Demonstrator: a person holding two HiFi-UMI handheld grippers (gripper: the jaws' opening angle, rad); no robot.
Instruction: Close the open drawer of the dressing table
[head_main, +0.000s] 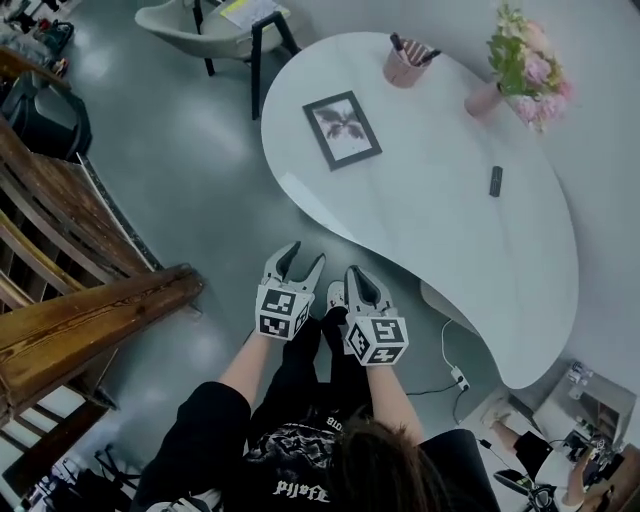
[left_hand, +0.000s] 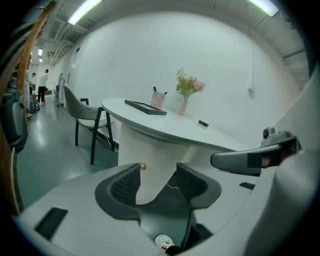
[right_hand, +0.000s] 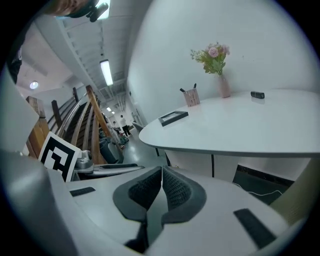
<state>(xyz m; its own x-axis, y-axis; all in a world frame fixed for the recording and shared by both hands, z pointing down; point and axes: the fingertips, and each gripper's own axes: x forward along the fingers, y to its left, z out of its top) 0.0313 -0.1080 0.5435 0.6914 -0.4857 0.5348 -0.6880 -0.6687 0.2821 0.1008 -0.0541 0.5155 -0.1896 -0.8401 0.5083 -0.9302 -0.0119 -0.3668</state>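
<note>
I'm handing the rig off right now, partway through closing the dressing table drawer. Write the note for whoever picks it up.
Left gripper: open, empty, held short of the table.
Right gripper: jaws together, nothing in them.
Dressing table: straight ahead; neither gripper touches it. A small gold knob shows on its white base. A white piece jutting from under the top's near edge is probably the open drawer.
Done: nothing visible on the drawer.
Left: step in, put a gripper on the drawer front and push it shut.
</note>
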